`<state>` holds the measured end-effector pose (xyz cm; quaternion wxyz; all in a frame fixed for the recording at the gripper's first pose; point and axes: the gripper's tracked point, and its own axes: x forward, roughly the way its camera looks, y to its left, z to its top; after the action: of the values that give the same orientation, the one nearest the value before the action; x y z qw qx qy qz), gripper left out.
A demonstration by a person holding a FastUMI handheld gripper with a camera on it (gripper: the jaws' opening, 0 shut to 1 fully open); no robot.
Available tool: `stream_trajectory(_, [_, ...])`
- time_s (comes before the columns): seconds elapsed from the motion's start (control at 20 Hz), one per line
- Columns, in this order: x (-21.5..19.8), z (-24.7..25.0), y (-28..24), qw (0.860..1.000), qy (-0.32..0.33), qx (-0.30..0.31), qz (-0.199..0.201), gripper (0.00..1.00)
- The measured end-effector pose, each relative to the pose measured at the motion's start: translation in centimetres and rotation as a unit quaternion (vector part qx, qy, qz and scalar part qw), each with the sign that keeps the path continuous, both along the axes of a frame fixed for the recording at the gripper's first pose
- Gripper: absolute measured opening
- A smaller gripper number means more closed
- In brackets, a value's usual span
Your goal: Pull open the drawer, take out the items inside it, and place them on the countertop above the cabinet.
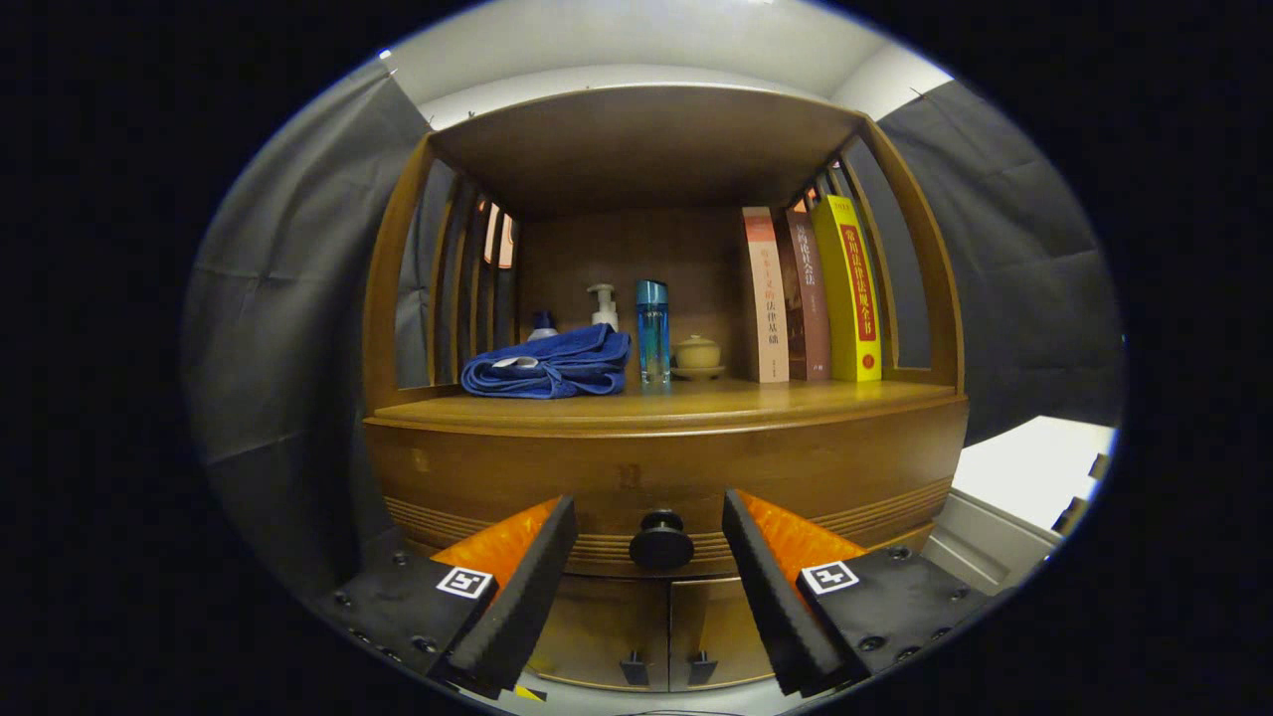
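Drawer [656, 472] is closed, its round knob [661, 539] centred between the gripper's [649, 522] wide-spread fingers, untouched.

Ahead of me on wooden shelf: folded blue towel [549, 364] at left, small blue-capped bottle [542, 324] and white pump dispenser [604, 305] behind it. Tall blue bottle [652, 332] just beside towel, then small lidded cup on saucer [697, 356]. Three upright books [811, 295] at right, outermost yellow. I see dark curtain [288, 328] flanking both sides.
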<state>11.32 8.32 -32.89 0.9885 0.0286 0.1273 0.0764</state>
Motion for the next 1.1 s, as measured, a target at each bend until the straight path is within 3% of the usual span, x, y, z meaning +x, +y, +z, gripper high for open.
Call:
stream_trajectory(0.15, [0.9, -2.3, -0.2, 1.0, 0.022, 0.004, -0.008, 0.97])
stream_trajectory(0.6, [2.4, -5.1, 1.0, 0.999, 0.039, -0.021, 0.012, 0.74])
stream_trajectory(0.75, [2.8, -5.1, 0.4, 0.999, 0.032, -0.039, -0.001, 0.66])
stream_trajectory(1.1, [2.8, -5.3, 0.4, 0.999, 0.039, -0.012, 0.001, 0.46])
